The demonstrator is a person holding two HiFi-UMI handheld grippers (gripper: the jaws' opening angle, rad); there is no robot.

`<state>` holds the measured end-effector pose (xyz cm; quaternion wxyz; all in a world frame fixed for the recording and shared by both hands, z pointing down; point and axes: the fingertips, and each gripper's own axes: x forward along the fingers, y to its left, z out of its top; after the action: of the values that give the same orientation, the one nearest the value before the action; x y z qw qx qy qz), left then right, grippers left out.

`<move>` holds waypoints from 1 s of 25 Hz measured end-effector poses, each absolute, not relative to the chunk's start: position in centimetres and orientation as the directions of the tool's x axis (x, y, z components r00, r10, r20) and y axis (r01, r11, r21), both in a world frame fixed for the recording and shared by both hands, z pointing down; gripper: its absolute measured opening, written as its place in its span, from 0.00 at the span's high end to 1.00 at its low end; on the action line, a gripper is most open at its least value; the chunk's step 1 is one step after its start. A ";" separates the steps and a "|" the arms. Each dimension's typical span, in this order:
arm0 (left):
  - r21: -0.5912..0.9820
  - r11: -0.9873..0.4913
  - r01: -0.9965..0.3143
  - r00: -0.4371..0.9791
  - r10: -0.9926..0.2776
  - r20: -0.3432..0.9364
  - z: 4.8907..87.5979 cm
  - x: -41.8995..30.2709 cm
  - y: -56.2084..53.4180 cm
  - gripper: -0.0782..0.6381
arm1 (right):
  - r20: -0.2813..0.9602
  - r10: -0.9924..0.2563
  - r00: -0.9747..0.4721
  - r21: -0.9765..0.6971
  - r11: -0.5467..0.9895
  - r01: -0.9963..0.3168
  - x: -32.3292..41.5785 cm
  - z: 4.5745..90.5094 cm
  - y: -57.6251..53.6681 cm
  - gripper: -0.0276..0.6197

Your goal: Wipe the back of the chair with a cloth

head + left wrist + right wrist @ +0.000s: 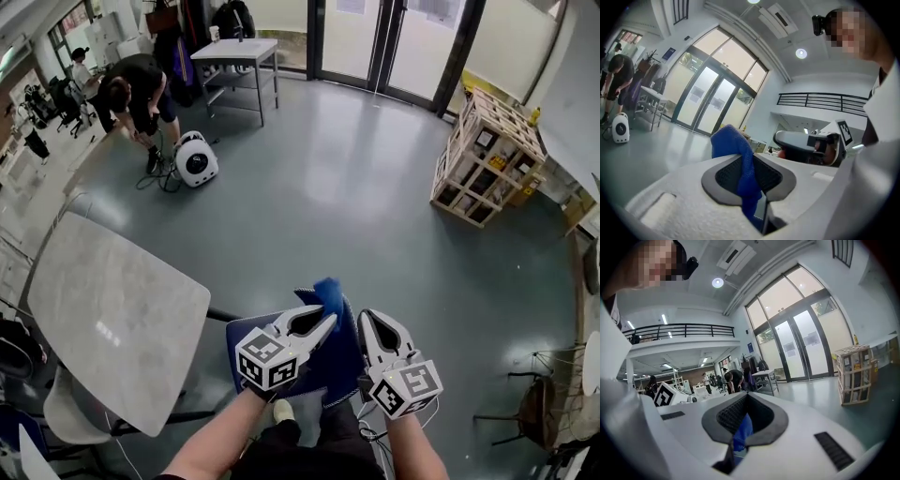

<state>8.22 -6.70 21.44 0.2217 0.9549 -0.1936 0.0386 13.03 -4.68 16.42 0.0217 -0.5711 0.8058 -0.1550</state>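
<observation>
Head view: pinched the blue cloth (328,292) in the left hand-held gripper (323,323), jaws closed on it, a fold poking out above the blue chair (328,367). Held the right hand-held gripper (368,322) alongside, jaws together, blue glimpsed in the slit, unclear whether gripped. Looked poised before a stroke; next, probably needed to press the cloth flat on the backrest and sweep. Stood beside a pale grey surface (112,319) in a wide hall with glass doors (375,37) and a wooden crate (487,155).

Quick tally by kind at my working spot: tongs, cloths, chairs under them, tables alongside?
Tongs: 2, left tongs and right tongs
Blue cloth: 1, pinched in the left tongs
Blue chair: 1
Pale-topped table: 1
Total: 5
</observation>
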 end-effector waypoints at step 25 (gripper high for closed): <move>0.185 -0.827 -0.531 0.836 -0.547 -0.044 3.6 0.3 -3.6 0.79 | -0.018 -0.916 -0.400 -0.142 0.399 -0.906 8.1 3.2 -2.7 0.94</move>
<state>0.35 -3.60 3.58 0.0829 0.9546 -0.2821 -0.0477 8.10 -2.73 3.18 0.0466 -0.5456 0.8350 -0.0546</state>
